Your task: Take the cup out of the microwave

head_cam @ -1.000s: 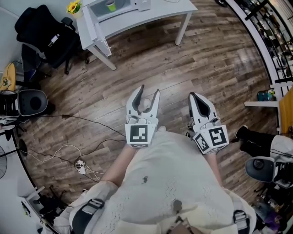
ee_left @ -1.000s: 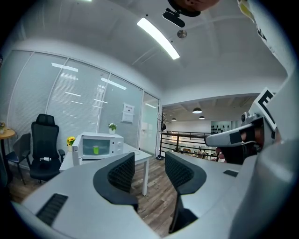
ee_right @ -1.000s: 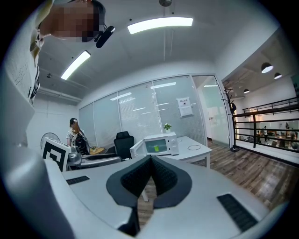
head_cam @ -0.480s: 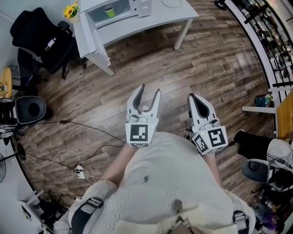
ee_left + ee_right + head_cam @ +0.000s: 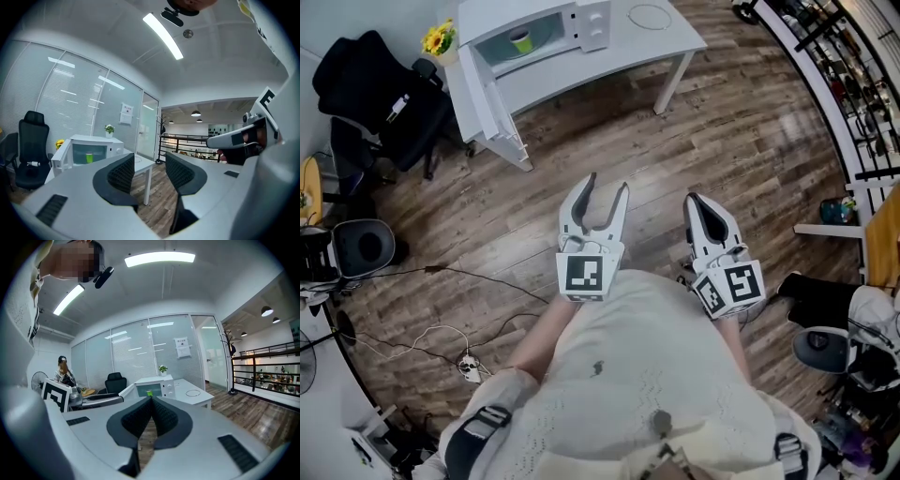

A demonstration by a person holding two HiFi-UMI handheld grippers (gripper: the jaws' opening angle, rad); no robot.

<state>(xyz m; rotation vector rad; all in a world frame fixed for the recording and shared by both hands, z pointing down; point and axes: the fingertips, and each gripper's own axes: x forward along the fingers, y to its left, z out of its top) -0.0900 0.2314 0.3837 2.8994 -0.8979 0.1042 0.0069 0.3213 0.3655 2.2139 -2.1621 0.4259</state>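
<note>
The floor [image 5: 741, 131] is faintly glossy wood plank, the table [image 5: 628, 52] smooth white, the left tool [image 5: 607, 184] matt plastic.

A white table [image 5: 619, 52] stands at the far side of the wood-plank floor [image 5: 741, 141]. On its left half sits a white microwave [image 5: 593, 23] with its door open, and a thin ring [image 5: 650, 16] lies on the bare top to the right. On the floor at my near left lie black cables [image 5: 478, 277] and a white power strip [image 5: 469, 367]. A black office chair [image 5: 375, 94] stands left of the table.
</note>
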